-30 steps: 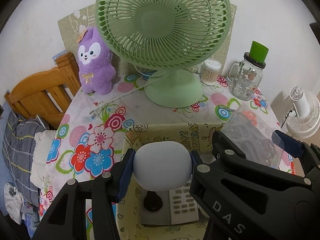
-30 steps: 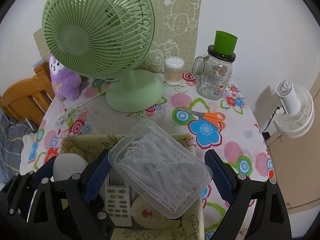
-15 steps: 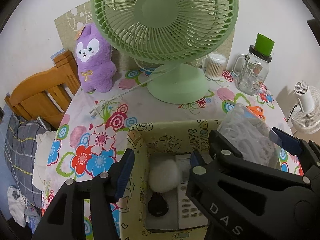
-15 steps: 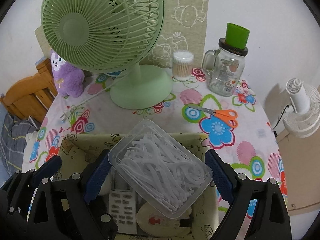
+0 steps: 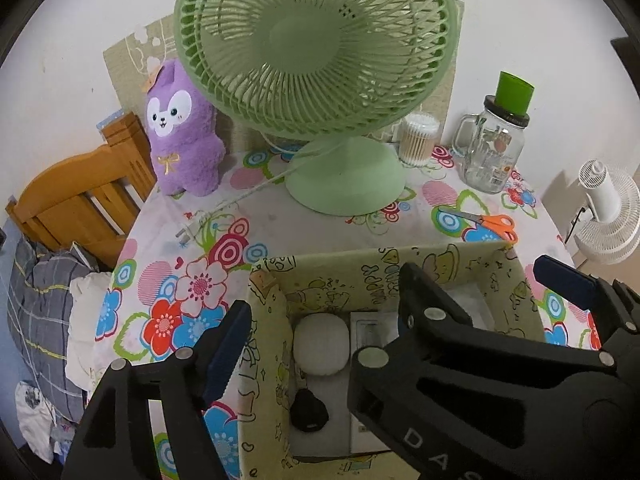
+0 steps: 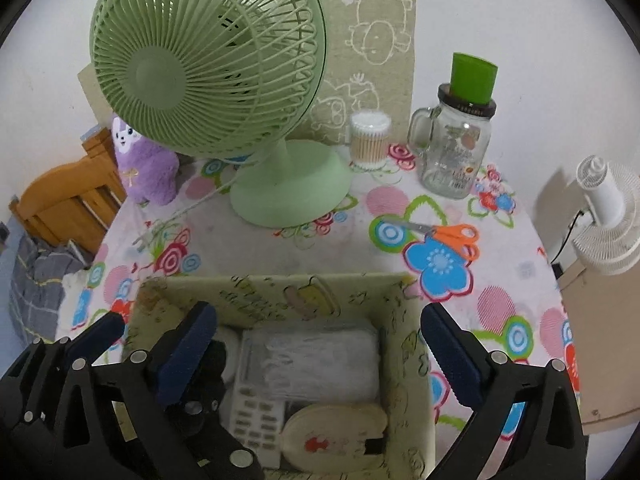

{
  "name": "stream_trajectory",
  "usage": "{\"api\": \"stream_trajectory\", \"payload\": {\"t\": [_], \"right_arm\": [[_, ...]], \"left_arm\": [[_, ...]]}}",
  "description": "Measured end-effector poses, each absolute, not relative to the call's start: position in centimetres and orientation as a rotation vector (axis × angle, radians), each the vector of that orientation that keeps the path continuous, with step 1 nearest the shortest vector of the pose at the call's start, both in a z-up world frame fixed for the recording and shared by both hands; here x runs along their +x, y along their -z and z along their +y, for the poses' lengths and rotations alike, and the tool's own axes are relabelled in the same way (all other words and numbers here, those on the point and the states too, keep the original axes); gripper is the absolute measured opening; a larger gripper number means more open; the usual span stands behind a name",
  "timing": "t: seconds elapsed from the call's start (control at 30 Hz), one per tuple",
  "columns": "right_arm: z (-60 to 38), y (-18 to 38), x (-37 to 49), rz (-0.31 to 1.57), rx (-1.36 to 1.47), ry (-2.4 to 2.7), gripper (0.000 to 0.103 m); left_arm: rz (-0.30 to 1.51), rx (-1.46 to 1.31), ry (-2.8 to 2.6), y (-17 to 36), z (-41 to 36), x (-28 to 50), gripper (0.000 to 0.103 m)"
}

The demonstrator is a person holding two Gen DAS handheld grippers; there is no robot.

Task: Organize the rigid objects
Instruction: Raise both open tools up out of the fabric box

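1. Reading "DAS" in pale letters on the black arm of the right gripper (image 5: 472, 304), which is crossing the left wrist view; the letters are running off the edge, so the full word cannot be told.
2. Reading "HAPPY" printed sideways on the inner wall of the box (image 5: 440, 264); the remaining print there is cartoon figures, too small to read.
3. Showing a label on the jar (image 6: 454, 156), its writing being too small to read.
4. Standing apart with nothing between them, the jaws of the left gripper (image 5: 316, 320) have just been opening; one blue pad (image 5: 226, 350) is hanging outside the box's left wall.
5. Lying below the left gripper on the box floor is a white ball (image 5: 321, 344), touching neither pad, with a black knob (image 5: 308, 410) just nearer the camera.
6. Standing wide apart and holding nothing, the right gripper (image 6: 320, 344) is hovering over the box (image 6: 276, 292), its jaws having just been opening further.
7. Lying in the box beneath those jaws is a clear case (image 6: 316, 356) of white sticks, resting on a keypad (image 6: 256, 412) and beside a cream oval (image 6: 336, 434).
8. Sitting on the table (image 6: 280, 252) beyond the box are scissors (image 6: 448, 236), a fan (image 6: 208, 60) and a plush (image 6: 146, 168).
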State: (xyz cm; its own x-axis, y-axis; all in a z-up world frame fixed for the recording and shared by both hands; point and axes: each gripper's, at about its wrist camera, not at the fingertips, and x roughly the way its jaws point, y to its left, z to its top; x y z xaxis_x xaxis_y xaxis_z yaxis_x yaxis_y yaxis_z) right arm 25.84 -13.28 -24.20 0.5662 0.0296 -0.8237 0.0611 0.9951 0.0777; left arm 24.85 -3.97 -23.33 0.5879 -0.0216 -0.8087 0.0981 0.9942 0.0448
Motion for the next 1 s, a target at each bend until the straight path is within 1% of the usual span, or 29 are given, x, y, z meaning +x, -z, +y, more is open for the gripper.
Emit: {"api": "stream_trajectory", "payload": {"t": [0.37,1.0], "right_arm": [[-13.0,22.0,24.0,0.952,0.085,0.013,0.103],[-13.4,18.7,19.7,0.909,0.094,0.025,0.103]], "left_arm": [[0.912,0.080,0.087,21.3,-3.9,23.0,0.083],[0.864,0.089,0.094,18.3,-4.3,18.9,0.084]]}}
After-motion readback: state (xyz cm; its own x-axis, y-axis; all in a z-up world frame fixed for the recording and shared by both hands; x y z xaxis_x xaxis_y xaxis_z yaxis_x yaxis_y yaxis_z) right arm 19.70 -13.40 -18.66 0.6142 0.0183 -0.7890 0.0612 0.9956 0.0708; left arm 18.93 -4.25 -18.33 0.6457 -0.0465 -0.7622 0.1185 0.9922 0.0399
